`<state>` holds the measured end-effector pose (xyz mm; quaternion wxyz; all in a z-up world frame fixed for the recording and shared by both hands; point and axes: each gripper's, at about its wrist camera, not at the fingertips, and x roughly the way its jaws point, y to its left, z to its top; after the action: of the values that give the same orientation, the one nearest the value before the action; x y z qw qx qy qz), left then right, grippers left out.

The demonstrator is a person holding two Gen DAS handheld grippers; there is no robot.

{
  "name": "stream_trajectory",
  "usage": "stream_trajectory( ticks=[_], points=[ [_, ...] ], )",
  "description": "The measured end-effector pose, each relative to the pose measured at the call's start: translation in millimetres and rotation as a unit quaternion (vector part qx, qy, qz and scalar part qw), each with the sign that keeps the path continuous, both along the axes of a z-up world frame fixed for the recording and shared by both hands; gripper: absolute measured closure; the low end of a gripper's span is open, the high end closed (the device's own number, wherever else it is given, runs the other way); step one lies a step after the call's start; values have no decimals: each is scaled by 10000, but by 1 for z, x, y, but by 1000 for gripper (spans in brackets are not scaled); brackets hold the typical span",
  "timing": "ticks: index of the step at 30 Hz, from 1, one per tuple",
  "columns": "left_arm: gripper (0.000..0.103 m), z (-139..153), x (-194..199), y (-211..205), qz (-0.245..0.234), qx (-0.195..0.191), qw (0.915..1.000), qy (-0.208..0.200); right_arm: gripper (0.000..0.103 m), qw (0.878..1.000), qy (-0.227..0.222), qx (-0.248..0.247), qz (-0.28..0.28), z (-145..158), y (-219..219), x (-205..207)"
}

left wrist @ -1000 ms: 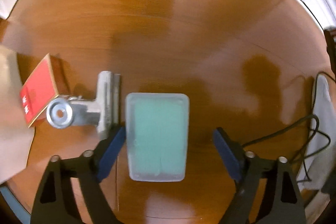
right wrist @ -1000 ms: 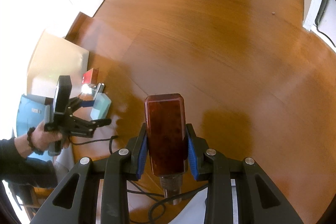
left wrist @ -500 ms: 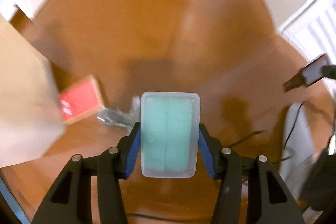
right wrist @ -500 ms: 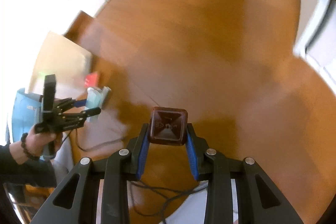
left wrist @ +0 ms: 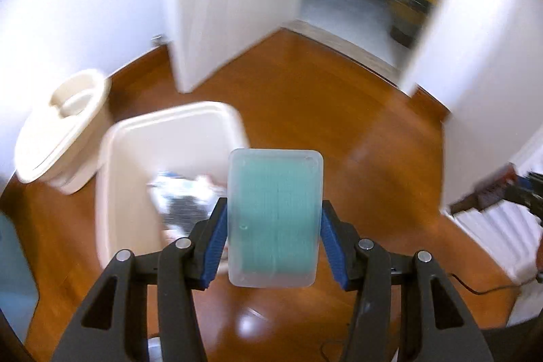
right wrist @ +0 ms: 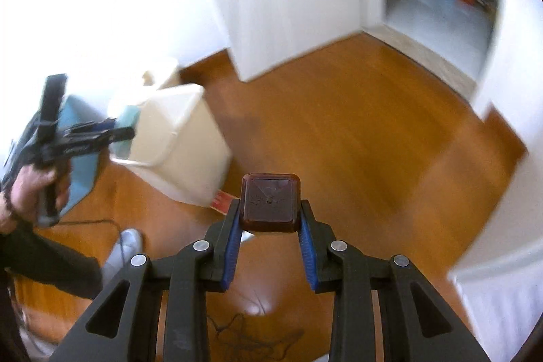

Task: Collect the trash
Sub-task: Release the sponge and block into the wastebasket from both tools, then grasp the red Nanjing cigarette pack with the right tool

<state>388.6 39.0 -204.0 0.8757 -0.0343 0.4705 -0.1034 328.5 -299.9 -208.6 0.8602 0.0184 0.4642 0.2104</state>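
— From the left wrist view, what is that one carrying?

— The left gripper (left wrist: 273, 238) pinches a frosted, translucent plastic box with a pale green insert (left wrist: 275, 219), its blue pads (left wrist: 214, 240) pressed on the two long sides. The flat box stands face-on to the camera, I'd judge so that it stays square between the pads while it's carried. It hangs in the air above the polished wooden floor (left wrist: 356, 131).

— And where is it headed?

— Probably the open cream plastic bin (left wrist: 135, 165), just left of and behind the box; crumpled litter (left wrist: 183, 195) lies at its bottom. The bin's cream lid with its round handle (left wrist: 64, 128) leans behind it near the white wall, off the bin, which leaves the mouth free for dropping. The box isn't over the mouth yet; it overlaps only the bin's right rim.

— And the right wrist view?

— The right gripper (right wrist: 269, 219) is clamped on a dark reddish-brown, square-ended bottle (right wrist: 269, 202), seen end-on, pointing away along the fingers. It's held above the floor, well apart from the bin (right wrist: 176, 141), waiting its turn, I'd guess.

— Is the other hand visible there?

— Yes, at the left edge: the person's left hand (right wrist: 30, 182) grips the left gripper's handle, its fingers reaching toward the bin's rim. A small red card-like thing (right wrist: 222, 201) pokes out at the bin's foot; blur hides what it is.
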Motion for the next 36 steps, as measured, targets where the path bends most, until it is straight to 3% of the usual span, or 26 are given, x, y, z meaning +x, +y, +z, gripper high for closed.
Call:
stream_trajectory(
  ticks=[4, 6, 7, 8, 9, 13, 15, 18, 23, 24, 25, 27, 30, 33, 36],
  points=[
    [52, -17, 26, 50, 248, -25, 9995, 194, 72, 9975, -143, 28, 693, 38, 79, 48],
    [51, -40, 39, 68, 500, -128, 9973, 516, 72, 9960, -174, 59, 878, 44, 114, 68],
    [43, -50, 43, 74, 584, -141, 9957, 703, 72, 9953, -145, 110, 952, 44, 137, 82],
    [24, -60, 46, 77, 644, -117, 9941, 870, 72, 9949, -110, 143, 989, 42, 151, 90],
    [18, -64, 48, 81, 656, -129, 9936, 909, 71, 9946, -62, 167, 1020, 40, 164, 96],
    [17, -42, 41, 104, 916, -224, 9929, 731, 71, 9932, 285, 245, 1103, 13, 225, 128],
    [17, -31, 28, 130, 1516, -498, 9843, 752, 71, 9922, 434, 302, 1132, 2, 245, 135],
    [17, -18, 2, 157, 2003, -847, 9732, 751, 70, 9900, 692, 291, 1196, -22, 281, 146],
    [17, -6, -21, 154, 1883, -695, 9774, 663, 68, 9844, 1194, -20, 1290, -77, 348, 176],
    [17, -3, -22, 153, 1844, -687, 9784, 637, 66, 9842, 1258, -110, 1243, -84, 355, 179],
    [17, 1, -24, 153, 1830, -687, 9788, 609, 55, 9837, 1323, -217, 1197, -89, 358, 179],
    [17, 11, -28, 154, 1812, -728, 9794, 519, 43, 9832, 1394, -269, 1143, -91, 360, 178],
    [17, 20, -40, 151, 1849, -807, 9786, 396, 41, 9814, 1315, -256, 1375, -66, 346, 166],
    [17, 19, -54, 131, 1719, -836, 9810, 326, 41, 9715, 1319, -301, 1946, -38, 315, 145],
    [17, 4, -66, 110, 1641, -962, 9806, 478, 34, 9577, 1537, -604, 2358, -43, 264, 116]
  ],
)
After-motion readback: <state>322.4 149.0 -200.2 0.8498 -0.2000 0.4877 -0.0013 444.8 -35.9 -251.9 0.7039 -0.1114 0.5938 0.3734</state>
